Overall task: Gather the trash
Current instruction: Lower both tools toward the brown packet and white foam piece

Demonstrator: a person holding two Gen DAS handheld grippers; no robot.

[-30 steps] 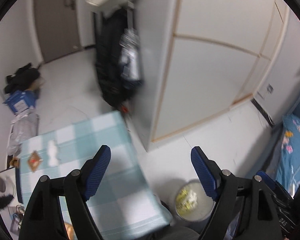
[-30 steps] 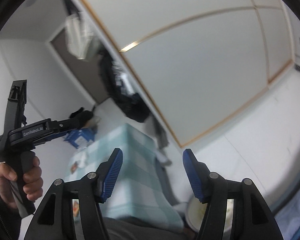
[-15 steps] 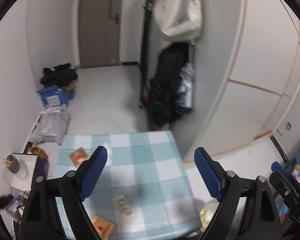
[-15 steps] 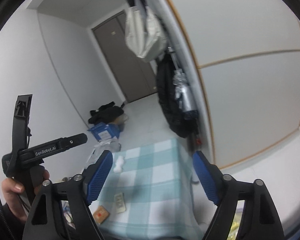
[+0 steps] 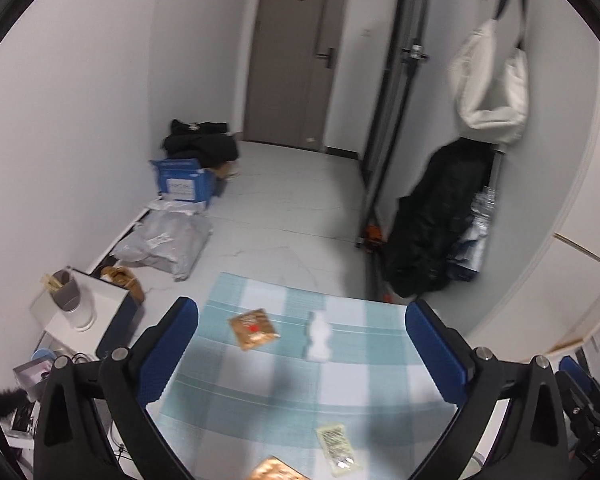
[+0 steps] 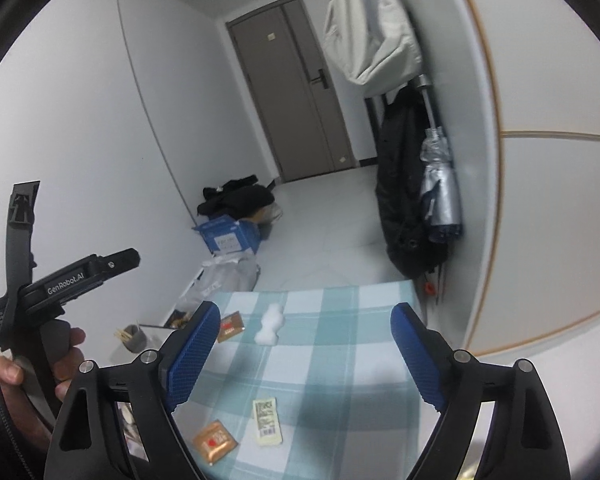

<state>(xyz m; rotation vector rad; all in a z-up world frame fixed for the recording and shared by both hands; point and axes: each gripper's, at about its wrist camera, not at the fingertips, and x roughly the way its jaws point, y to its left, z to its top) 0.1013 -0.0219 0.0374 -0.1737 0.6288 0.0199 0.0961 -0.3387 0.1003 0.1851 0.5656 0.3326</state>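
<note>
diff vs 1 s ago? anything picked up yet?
Both wrist views swung from the cupboard wall and the floor onto the checked table. The left gripper and right gripper have opened wider, jaws still opening, nothing between them. Nothing picked up: brown packets, white wad and pale sachet lie where they were.

On the bench (image 6: 332, 364) with the checked cloth lie 4 pieces of trash: 2 brown snack wrappers (image 6: 230, 326) (image 6: 215, 441), 1 pale printed packet (image 6: 267, 422) and 1 crumpled white tissue (image 6: 271, 323). 2 grippers show, the left gripper (image 5: 302, 354) and the right gripper (image 6: 302, 358), each with 2 blue jaws. On the floor stand 1 blue box (image 5: 185, 183) and 1 grey plastic bag (image 5: 166, 243). 1 grey cup (image 5: 65, 292) holds sticks. 1 door (image 5: 296, 56) closes the hallway.
</note>
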